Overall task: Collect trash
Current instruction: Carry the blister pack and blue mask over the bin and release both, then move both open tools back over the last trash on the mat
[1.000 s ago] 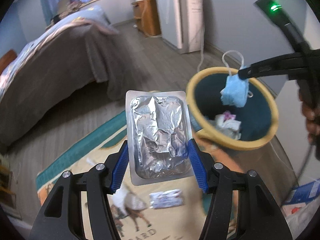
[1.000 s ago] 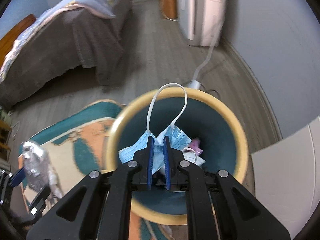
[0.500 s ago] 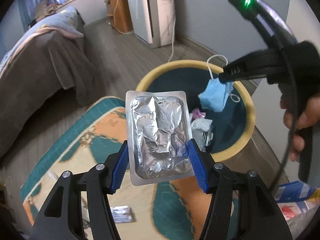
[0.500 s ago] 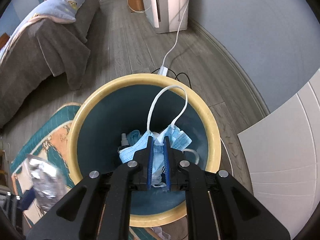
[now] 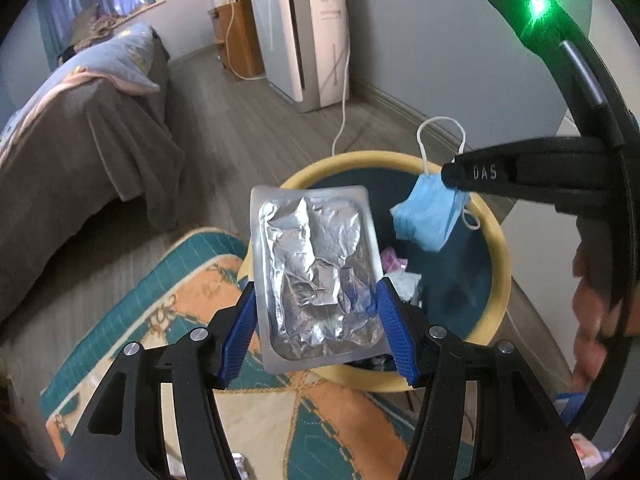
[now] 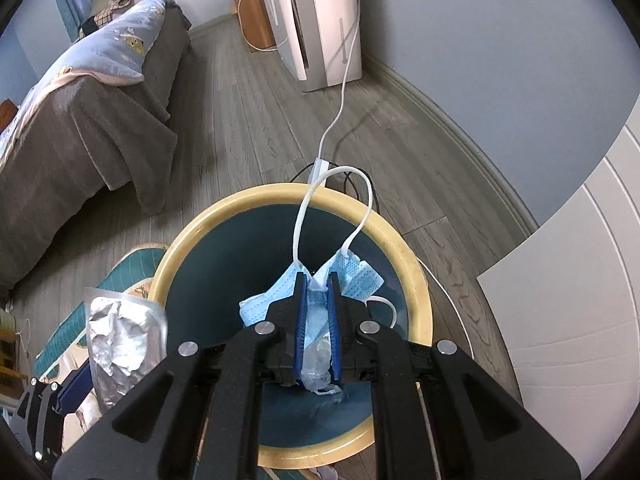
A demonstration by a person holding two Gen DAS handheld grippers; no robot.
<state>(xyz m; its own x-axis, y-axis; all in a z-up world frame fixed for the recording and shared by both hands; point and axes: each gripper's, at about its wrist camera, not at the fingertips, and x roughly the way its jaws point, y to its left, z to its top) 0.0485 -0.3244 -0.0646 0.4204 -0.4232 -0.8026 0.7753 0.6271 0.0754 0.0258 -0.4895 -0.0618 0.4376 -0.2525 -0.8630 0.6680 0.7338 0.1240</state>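
A crumpled silver foil blister pack (image 5: 316, 248) stands upright in my left gripper (image 5: 316, 284), whose blue pads are shut on its two long edges. It hangs over the near rim of a round bin (image 5: 500, 280) that is yellow at the rim and dark teal inside. My right gripper (image 6: 317, 280) is shut on a blue face mask (image 6: 360, 276), which is held above the bin's opening (image 6: 192, 232) with one white ear loop sticking up. The left wrist view shows the mask (image 5: 428, 216) dangling from the right gripper (image 5: 452, 172). Pink and white wrappers (image 5: 394, 260) lie in the bin.
The bin stands on grey wood floor at the edge of a teal and orange rug (image 5: 180, 300). A bed with a brown cover (image 5: 80, 140) is at the left. A white appliance (image 5: 312, 32) with a trailing cable (image 5: 344, 100) stands behind. A white panel (image 6: 560, 300) is at the right.
My left gripper has carried the foil pack to the bin, and the pack now overlaps the near rim. My right gripper has moved the mask from the near rim to over the bin's middle.
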